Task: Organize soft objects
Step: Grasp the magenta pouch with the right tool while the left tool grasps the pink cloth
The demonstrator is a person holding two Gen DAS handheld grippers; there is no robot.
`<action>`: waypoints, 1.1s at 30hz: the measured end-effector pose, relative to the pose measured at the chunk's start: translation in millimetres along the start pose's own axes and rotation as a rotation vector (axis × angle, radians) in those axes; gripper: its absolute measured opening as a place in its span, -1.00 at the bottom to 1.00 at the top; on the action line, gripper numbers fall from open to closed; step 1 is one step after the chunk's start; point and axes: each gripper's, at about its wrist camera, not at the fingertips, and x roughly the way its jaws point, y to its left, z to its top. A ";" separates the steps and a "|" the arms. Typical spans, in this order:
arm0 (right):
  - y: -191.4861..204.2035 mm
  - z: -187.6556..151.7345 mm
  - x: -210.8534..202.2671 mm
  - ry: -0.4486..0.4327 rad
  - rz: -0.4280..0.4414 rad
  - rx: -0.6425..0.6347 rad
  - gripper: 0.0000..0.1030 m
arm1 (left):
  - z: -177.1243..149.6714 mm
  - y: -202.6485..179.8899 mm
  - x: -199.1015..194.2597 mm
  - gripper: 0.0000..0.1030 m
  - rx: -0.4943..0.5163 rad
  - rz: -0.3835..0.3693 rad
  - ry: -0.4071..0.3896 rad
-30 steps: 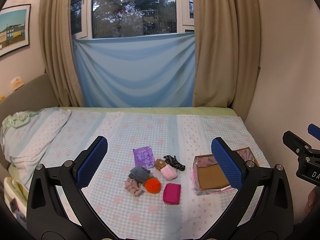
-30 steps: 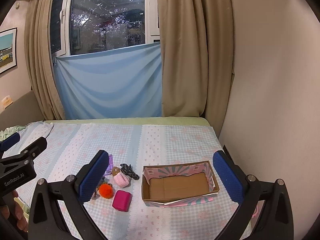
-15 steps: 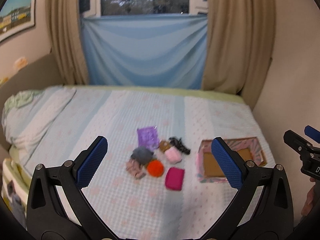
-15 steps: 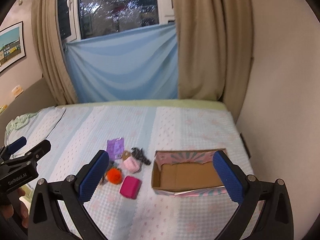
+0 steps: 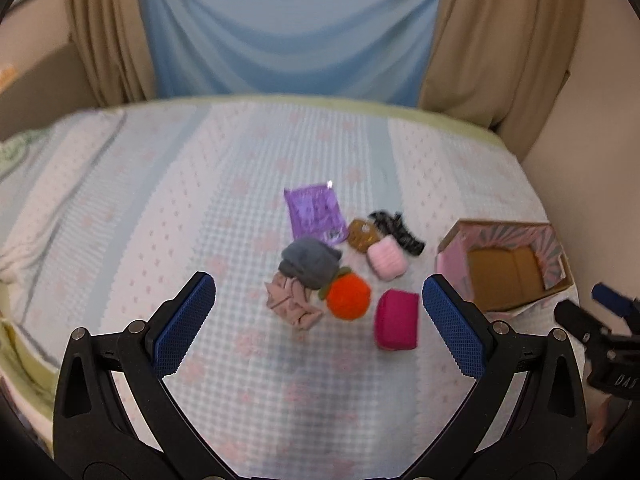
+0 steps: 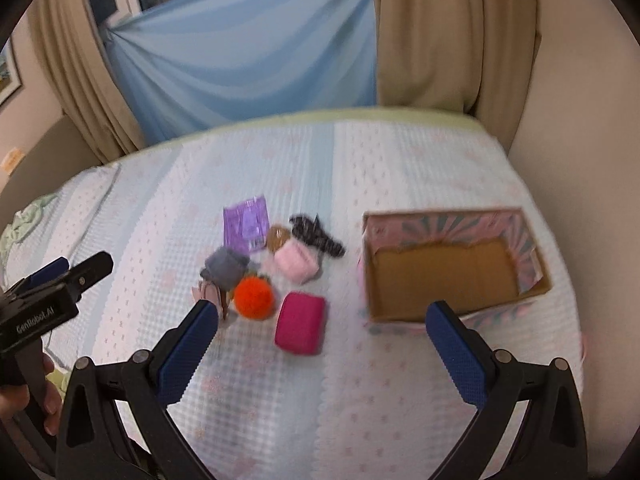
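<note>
A cluster of soft things lies mid-bed: a purple packet [image 5: 315, 213], a grey cloth bundle [image 5: 310, 261], a beige cloth [image 5: 292, 306], an orange pompom [image 5: 348, 297], a magenta pouch [image 5: 397, 319], a pale pink pad [image 5: 387, 260], a brown piece [image 5: 362, 234] and a black scrunchie [image 5: 398, 232]. An open cardboard box [image 5: 510, 268] with a pink patterned lining sits to their right, empty. My left gripper [image 5: 318, 328] is open above the bed, just short of the cluster. My right gripper [image 6: 322, 354] is open, just short of the magenta pouch [image 6: 301, 323] and box [image 6: 448, 266].
The bed [image 5: 160, 200] has a light blue checked cover. A folded blanket and pillow lie at its left edge [image 5: 24, 184]. A wall runs along the right side [image 6: 580, 120]. Beige curtains and a blue cloth hang behind the bed [image 5: 288, 24].
Both grippers have tilted down and moved closer to the bed. The cluster and box now look larger and nearer. Both stay open; nothing has been touched.
</note>
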 end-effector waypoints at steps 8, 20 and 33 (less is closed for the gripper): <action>34.7 -23.5 105.5 0.089 -0.081 0.023 1.00 | -24.2 45.0 128.2 0.99 -0.018 -0.068 0.157; 43.5 -71.9 255.1 0.261 -0.156 0.010 0.99 | -67.9 73.9 280.0 0.99 -0.009 -0.084 0.280; 30.8 -73.5 294.0 0.330 -0.141 0.051 0.21 | -75.0 50.9 310.1 0.11 0.124 -0.040 0.290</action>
